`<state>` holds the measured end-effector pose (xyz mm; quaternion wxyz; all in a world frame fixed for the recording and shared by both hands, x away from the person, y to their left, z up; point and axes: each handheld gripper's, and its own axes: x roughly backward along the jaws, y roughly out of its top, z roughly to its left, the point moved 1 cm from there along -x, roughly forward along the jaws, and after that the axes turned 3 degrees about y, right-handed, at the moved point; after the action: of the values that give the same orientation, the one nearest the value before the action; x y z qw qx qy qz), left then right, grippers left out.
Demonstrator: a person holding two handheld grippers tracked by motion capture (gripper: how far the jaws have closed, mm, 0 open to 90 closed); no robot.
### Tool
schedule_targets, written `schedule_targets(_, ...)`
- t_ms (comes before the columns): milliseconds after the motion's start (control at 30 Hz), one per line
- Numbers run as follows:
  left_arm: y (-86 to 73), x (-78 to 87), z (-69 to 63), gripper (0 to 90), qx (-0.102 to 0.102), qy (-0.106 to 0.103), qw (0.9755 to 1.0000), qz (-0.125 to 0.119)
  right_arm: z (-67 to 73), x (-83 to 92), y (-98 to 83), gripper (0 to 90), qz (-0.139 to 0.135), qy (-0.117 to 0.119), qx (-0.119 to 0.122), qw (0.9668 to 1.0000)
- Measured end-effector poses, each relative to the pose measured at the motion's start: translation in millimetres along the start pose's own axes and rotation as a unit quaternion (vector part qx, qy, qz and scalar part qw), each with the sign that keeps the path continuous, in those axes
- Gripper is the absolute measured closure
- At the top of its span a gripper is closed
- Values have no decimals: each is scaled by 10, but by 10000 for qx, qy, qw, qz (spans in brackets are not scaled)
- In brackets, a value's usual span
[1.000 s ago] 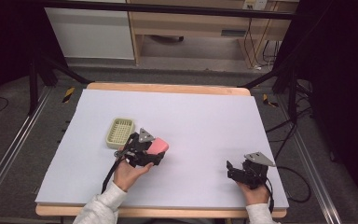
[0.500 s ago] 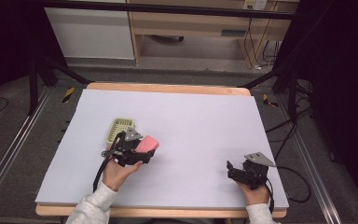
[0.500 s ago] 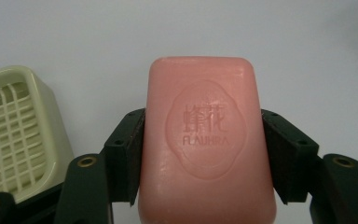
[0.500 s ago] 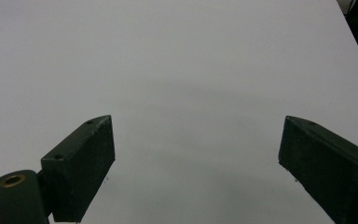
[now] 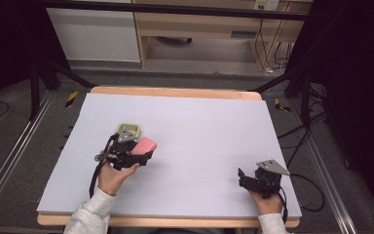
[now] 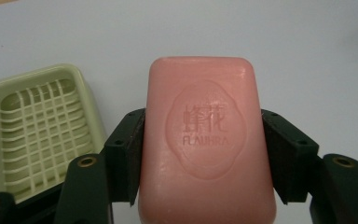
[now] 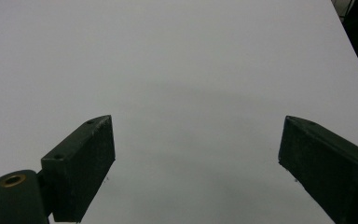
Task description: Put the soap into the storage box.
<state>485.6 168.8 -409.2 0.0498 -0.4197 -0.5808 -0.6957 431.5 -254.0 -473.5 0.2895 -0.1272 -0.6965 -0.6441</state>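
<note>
A pink bar of soap stamped with a logo sits between the two black jaws of my left gripper, which is shut on its long sides. In the high view the soap is held just above the white table, right of a pale green slatted soap dish that my left gripper partly hides. The dish lies empty to the left of the soap in the left gripper view. My right gripper rests near the table's front right, jaws wide apart with nothing between them.
The white table top stretches wide between and beyond the two grippers. Its wooden front edge is close to both hands. Cables trail off the right side, and wooden furniture stands behind the table.
My left gripper has carried the soap leftward and a little back, ending beside the green dish and covering part of it. The right gripper has stayed put.
</note>
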Motion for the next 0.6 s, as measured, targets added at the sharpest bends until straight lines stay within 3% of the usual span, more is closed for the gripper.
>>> schedule_targets(600,20,13,215,370,240,184,9995,-77,-3,-1,0,108,10,8,-1,10000)
